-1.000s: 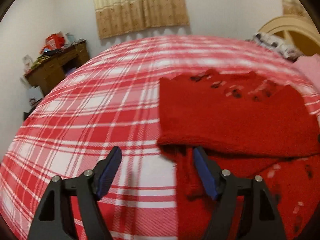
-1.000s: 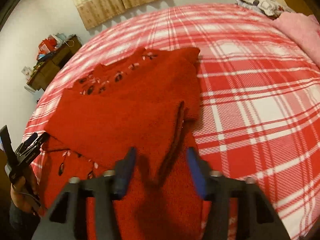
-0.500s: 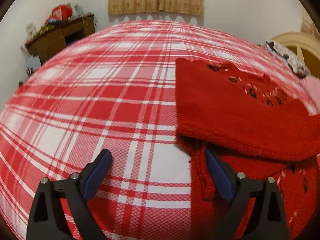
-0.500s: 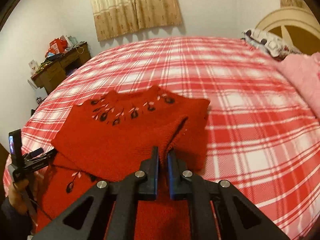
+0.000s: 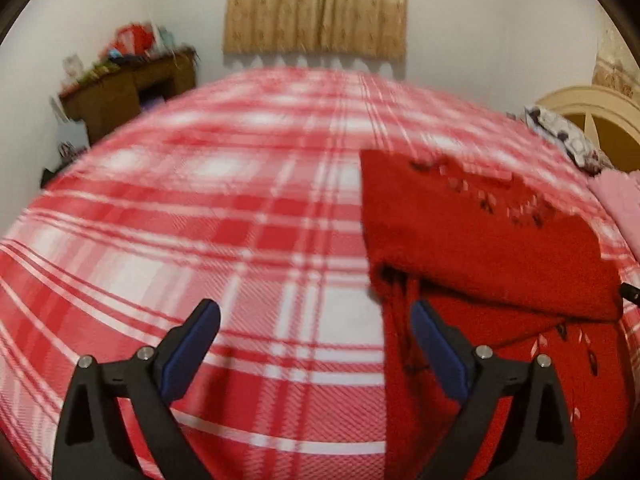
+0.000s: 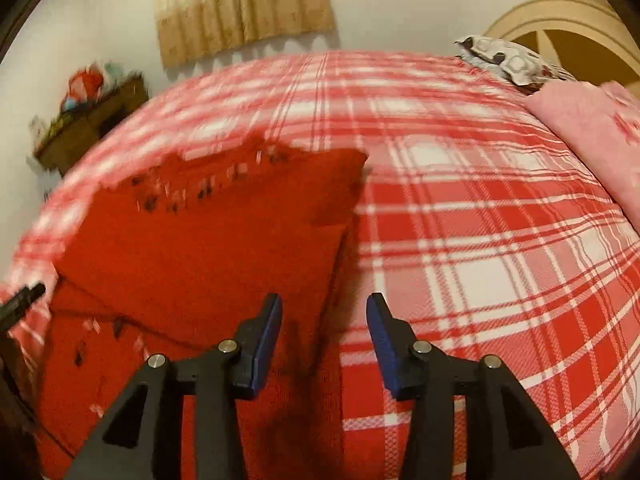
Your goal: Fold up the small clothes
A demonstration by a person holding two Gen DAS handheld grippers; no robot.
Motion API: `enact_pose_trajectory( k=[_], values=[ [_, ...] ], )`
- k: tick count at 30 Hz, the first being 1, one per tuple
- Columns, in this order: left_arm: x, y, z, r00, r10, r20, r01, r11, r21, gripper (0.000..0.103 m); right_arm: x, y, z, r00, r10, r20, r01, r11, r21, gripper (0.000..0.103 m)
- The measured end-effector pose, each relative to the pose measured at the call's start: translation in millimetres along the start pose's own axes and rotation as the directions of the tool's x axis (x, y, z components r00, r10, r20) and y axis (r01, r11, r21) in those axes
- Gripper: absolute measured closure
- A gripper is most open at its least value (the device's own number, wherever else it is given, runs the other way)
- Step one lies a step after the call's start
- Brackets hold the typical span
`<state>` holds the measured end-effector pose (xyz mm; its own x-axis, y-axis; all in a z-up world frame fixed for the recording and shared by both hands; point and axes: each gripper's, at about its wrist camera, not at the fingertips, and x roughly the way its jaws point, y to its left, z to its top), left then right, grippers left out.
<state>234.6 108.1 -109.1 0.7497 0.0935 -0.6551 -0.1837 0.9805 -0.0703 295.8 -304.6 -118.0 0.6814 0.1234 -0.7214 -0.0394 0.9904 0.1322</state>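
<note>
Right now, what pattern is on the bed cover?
Red and white plaid on the bed cover, clearest in the right wrist view.

Both wrist views look low across the bed (image 5: 240, 208), sharing the red sweater (image 6: 208, 248)

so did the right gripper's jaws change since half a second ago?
Yes. The right gripper was shut on the red sweater fold; now it is open, empty, straddling the sweater's right edge on the plaid bedspread.
</note>
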Motion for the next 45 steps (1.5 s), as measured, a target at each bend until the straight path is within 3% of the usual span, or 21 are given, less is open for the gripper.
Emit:
enact_pose_trajectory(
  k=[3, 7, 9, 11, 14, 19, 23, 26, 31, 36, 39, 45],
  values=[
    [-4.8, 3.2, 17.9, 0.998, 0.029, 0.052, -0.028, 0.999, -0.024, 0.005, -8.2, 12.5, 12.8, 0.997, 0.063, 0.043, -0.061, 0.998, -0.03, 0.058],
    [25.2, -8.2, 31.5, 0.998, 0.069, 0.003, -0.069, 0.998, 0.009, 0.005, 11.9, 43.7, 19.2, 0.98, 0.195, -0.039, -0.198, 0.975, -0.099, 0.058],
    [40.3, -11.8, 27.4, 0.995, 0.088, -0.042, -0.087, 0.996, 0.023, 0.005, 37.6, 48.5, 17.3, 0.98, 0.158, -0.121, -0.169, 0.982, -0.086, 0.058],
    [53.9, -13.6, 22.1, 0.988, 0.127, -0.083, -0.123, 0.991, 0.049, 0.004, 50.0, 45.4, 12.6, 0.987, 0.093, -0.134, -0.105, 0.991, -0.08, 0.058],
    [61.8, -9.3, 16.0, 0.986, 0.104, -0.13, -0.1, 0.994, 0.039, 0.004, 51.9, 37.0, 11.5, 0.986, 0.12, -0.116, -0.127, 0.99, -0.059, 0.058],
    [61.6, -13.4, 15.8, 0.983, 0.136, -0.127, -0.129, 0.99, 0.061, 0.0, 37.7, 52.4, 18.9, 0.995, 0.075, -0.061, -0.083, 0.988, -0.134, 0.058],
    [60.3, -12.6, 14.9, 0.983, 0.134, -0.124, -0.128, 0.99, 0.057, 0.0, 57.1, 53.0, 19.5, 0.993, 0.02, -0.115, -0.036, 0.99, -0.139, 0.058],
    [60.7, -11.5, 14.9, 0.984, 0.128, -0.124, -0.123, 0.991, 0.051, 0.0, 56.9, 37.6, 11.0, 0.994, 0.066, -0.084, -0.077, 0.988, -0.135, 0.058],
    [60.7, -11.8, 14.7, 0.984, 0.125, -0.125, -0.119, 0.992, 0.052, 0.0, 45.5, 33.7, 1.7, 0.997, 0.023, -0.067, -0.037, 0.978, -0.203, 0.058],
    [60.2, -11.8, 14.0, 0.984, 0.121, -0.127, -0.116, 0.992, 0.047, 0.0, 34.6, 25.9, 5.1, 0.998, 0.014, -0.061, -0.021, 0.992, -0.121, 0.057],
    [60.7, -12.7, 14.4, 0.984, 0.12, -0.129, -0.115, 0.992, 0.047, 0.0, 38.7, 28.1, -1.8, 0.998, -0.03, -0.059, 0.019, 0.986, -0.166, 0.057],
    [59.0, -15.5, 13.6, 0.984, 0.136, -0.118, -0.13, 0.99, 0.06, 0.0, 31.9, 16.6, -9.7, 0.999, 0.005, -0.042, -0.01, 0.991, -0.133, 0.057]
  ],
)
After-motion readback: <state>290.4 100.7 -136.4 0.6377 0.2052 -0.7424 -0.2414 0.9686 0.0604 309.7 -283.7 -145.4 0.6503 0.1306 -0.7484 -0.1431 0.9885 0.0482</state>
